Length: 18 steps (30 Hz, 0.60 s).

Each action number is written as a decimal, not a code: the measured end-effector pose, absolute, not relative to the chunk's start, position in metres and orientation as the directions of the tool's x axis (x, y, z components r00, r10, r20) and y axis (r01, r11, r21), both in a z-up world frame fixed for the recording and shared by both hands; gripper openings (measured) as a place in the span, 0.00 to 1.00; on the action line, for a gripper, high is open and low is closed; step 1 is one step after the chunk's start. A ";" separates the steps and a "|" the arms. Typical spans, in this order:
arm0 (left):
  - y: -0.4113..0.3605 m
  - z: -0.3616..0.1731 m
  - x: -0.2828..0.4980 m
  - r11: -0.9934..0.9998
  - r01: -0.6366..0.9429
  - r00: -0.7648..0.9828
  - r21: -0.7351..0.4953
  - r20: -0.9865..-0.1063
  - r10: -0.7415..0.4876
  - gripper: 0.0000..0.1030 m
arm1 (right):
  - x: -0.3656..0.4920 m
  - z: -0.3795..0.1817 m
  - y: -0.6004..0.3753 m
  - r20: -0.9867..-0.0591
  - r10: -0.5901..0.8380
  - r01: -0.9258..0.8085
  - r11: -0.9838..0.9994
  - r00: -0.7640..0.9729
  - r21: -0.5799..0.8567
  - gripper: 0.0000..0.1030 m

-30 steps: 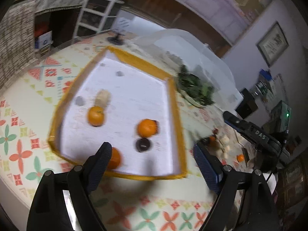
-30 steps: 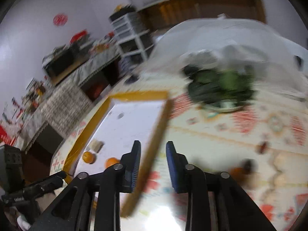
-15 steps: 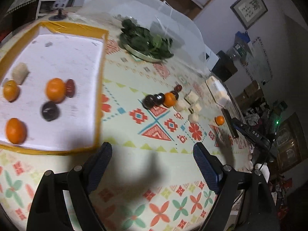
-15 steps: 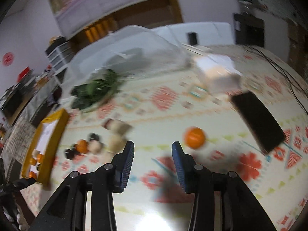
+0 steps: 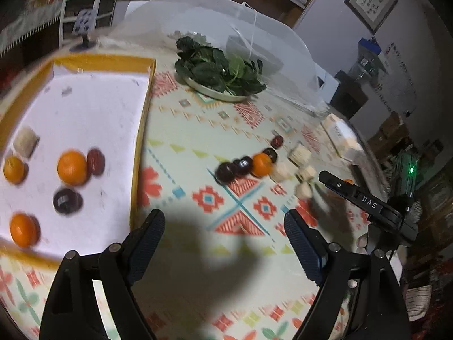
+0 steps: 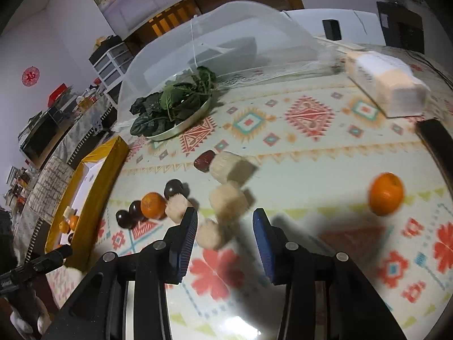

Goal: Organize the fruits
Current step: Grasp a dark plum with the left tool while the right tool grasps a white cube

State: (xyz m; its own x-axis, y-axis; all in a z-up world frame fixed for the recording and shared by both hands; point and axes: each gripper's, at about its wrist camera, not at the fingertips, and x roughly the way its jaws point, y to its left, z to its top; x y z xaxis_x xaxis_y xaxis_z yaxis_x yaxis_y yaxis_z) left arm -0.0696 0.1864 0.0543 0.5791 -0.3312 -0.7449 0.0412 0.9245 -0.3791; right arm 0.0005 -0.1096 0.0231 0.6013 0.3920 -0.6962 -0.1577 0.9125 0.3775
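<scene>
Right gripper (image 6: pixel 223 231) half open, empty, pale beige cube-shaped piece (image 6: pixel 210 235) just ahead between fingers: lower squarely, centre, then close. Left gripper (image 5: pixel 223 243) wide open, empty.

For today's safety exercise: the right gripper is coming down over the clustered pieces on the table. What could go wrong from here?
1. The right gripper has open jaws over tightly packed pale blocks; closing might nudge neighbours.
2. The lone orange is round and could roll if bumped.
3. Motion blur suggests speed; misjudging the tray rim is possible.
</scene>
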 end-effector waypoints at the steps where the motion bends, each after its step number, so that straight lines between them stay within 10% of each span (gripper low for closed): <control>1: 0.185 0.054 -0.064 0.930 0.045 0.580 -0.364 -0.749 -0.321 0.83 | 0.005 0.020 -0.106 -0.701 0.383 -0.147 0.916 0.601 0.374 0.43; 8: 0.157 0.040 -0.019 0.961 0.094 0.550 -0.260 -0.791 -0.268 0.62 | 0.021 0.010 -0.098 -0.725 0.358 -0.127 0.926 0.588 0.355 0.43; 18: 0.142 0.013 0.010 0.977 0.099 0.513 -0.190 -0.831 -0.214 0.60 | 0.024 0.004 -0.106 -0.715 0.372 -0.107 0.915 0.592 0.388 0.39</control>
State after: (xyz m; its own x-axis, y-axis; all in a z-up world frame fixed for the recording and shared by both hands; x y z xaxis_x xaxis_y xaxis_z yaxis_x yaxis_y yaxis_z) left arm 0.0096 0.1424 0.0135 0.5130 -0.2137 -0.8314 0.0994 0.9768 -0.1897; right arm 0.0245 -0.1061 0.0044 0.5921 0.3720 -0.7149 -0.1066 0.9155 0.3880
